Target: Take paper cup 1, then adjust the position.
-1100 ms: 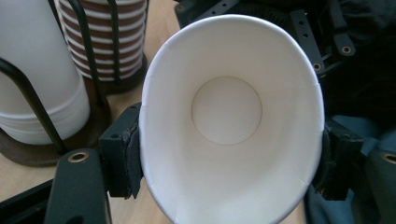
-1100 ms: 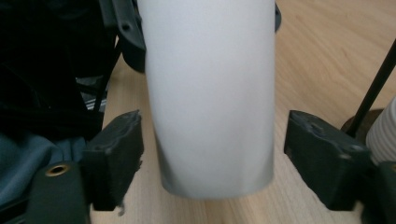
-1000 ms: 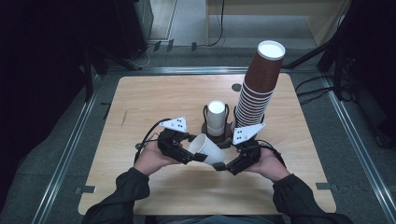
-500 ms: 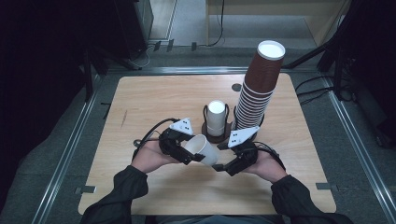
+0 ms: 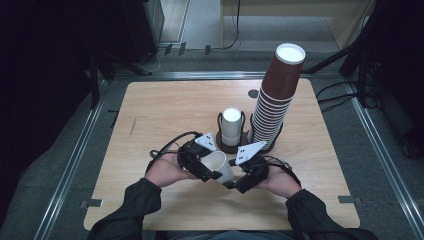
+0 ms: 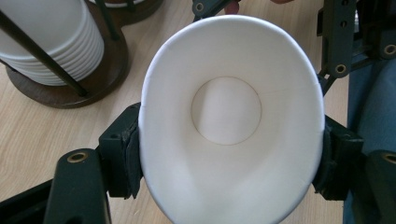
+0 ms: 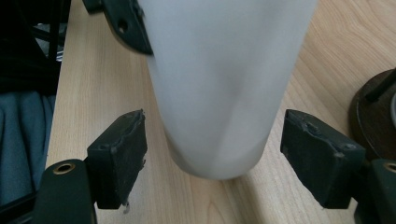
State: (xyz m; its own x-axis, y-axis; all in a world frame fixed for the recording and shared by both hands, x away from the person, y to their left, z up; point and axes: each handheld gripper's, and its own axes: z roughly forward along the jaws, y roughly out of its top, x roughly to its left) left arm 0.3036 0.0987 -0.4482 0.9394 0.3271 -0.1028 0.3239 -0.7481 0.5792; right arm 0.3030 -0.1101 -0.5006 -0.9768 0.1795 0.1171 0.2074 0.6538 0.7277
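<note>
- My left gripper (image 5: 204,169) has the white paper cup (image 5: 220,167) clamped by its rim, the pads pressing hard enough on both sides to squash the mouth into an oval, plain to see in the left gripper view (image 6: 231,121).
- The cup lies tilted on its side above the wooden table (image 5: 150,105), near the front edge, between my two hands; its mouth faces the left gripper and its closed base points toward the right one.
- My right gripper (image 5: 239,179) sits at the cup's base end with jaws spread wide. In the right gripper view (image 7: 212,154) both pads stand clear of the cup's wall (image 7: 219,93), a gap on each side, so nothing is gripped there.
- Just behind the hands stands the dark wooden cup holder (image 5: 232,146) with a short white stack (image 5: 231,125) in it.
- Beside that, to the right, rises the tall brown cup stack (image 5: 275,100), leaning slightly.
</note>
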